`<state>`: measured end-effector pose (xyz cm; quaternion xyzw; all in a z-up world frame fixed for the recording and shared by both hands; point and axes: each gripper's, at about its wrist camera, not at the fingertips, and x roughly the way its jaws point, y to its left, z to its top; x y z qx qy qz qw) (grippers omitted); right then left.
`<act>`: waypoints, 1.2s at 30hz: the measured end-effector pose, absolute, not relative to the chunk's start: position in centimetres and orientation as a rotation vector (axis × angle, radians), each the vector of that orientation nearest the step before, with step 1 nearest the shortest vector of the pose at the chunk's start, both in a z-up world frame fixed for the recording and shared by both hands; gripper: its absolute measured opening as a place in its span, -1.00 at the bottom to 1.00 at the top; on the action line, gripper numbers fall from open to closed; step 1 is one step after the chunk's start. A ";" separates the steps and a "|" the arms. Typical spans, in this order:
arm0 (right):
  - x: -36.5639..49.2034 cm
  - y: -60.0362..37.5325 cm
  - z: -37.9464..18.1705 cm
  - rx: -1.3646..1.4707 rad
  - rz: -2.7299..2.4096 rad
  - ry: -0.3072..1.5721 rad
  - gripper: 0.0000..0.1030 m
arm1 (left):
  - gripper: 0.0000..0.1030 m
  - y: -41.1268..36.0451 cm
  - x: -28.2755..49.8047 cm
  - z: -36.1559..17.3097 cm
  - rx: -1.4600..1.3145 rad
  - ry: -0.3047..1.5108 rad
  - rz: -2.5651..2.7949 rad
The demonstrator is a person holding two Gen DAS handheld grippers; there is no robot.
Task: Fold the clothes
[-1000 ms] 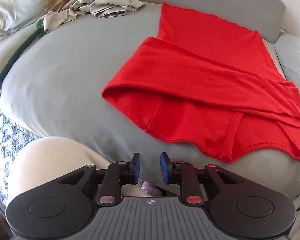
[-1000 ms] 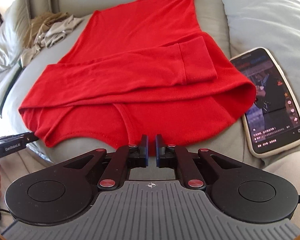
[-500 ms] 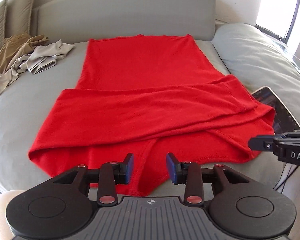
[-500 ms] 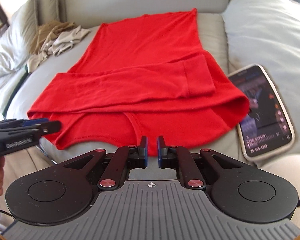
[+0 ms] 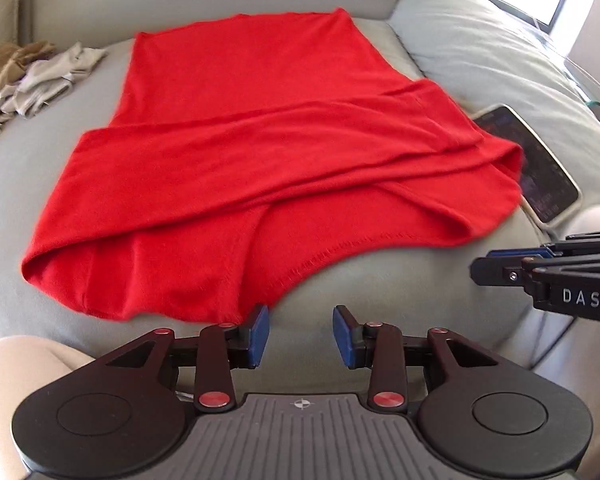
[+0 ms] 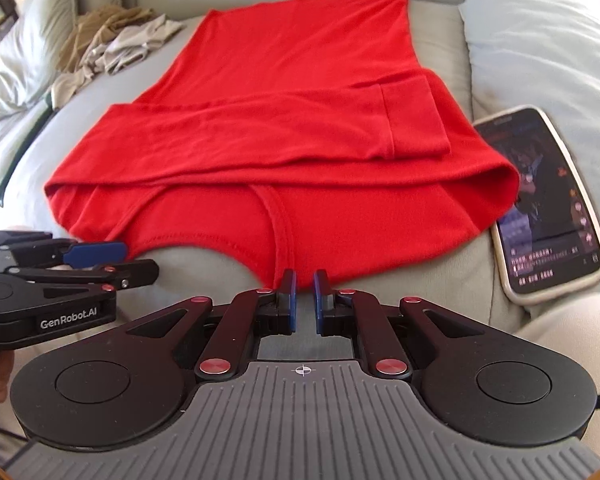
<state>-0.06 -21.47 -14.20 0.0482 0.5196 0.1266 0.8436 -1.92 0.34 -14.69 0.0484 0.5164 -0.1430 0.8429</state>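
Red shirt (image 5: 260, 152) lay flat on sofa (image 5: 52, 184), sleeves crossed over chest. My left gripper (image 5: 300, 330) gaped, right gripper (image 6: 304, 298) narrowly parted, both empty, poised at near collar edge, likely for lengthwise fold.

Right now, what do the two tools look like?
Both are black. Each has two round side lobes, red rivets, a grey ribbed plate with a small crosshair mark, and blue fingers. The left tool reads "GenRobot.AI" in white on its side; the right tool shows "DAS". A black cable runs off the right one.
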 end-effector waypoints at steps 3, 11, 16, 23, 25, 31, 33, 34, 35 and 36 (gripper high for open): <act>-1.3 -22.3 -13.8 0.168 0.271 1.098 -0.39 | -0.24 0.9 -2.4 -14.2 0.120 1.078 -0.272; -2.0 -22.2 -11.1 0.178 0.302 1.023 -0.28 | -0.10 2.2 -2.3 -11.2 0.094 1.004 -0.246; -1.1 -23.5 -6.5 0.211 0.299 0.906 -0.08 | -0.07 4.0 -1.4 -7.0 0.033 0.903 -0.238; 0.7 -25.8 1.3 0.260 0.269 0.705 0.34 | 0.07 6.9 1.2 -0.3 -0.040 0.719 -0.213; 1.2 -26.5 3.5 0.273 0.260 0.647 0.34 | 0.07 7.5 2.4 1.2 -0.064 0.679 -0.215; 5.8 -26.7 7.1 0.222 0.230 0.571 0.32 | 0.02 9.1 9.0 1.8 -0.072 0.689 -0.194; 8.7 -26.5 6.3 0.210 0.224 0.621 0.23 | -0.03 10.0 12.3 0.2 -0.079 0.750 -0.194; 10.2 -26.4 5.9 0.203 0.220 0.646 0.20 | -0.20 10.0 13.9 -0.8 -0.070 0.776 -0.186; 11.8 -26.3 5.1 0.205 0.217 0.676 0.09 | -0.29 10.1 15.4 -1.8 -0.061 0.798 -0.178; 13.4 -26.2 4.0 0.217 0.215 0.714 0.03 | -0.36 10.1 16.8 -2.7 -0.051 0.816 -0.173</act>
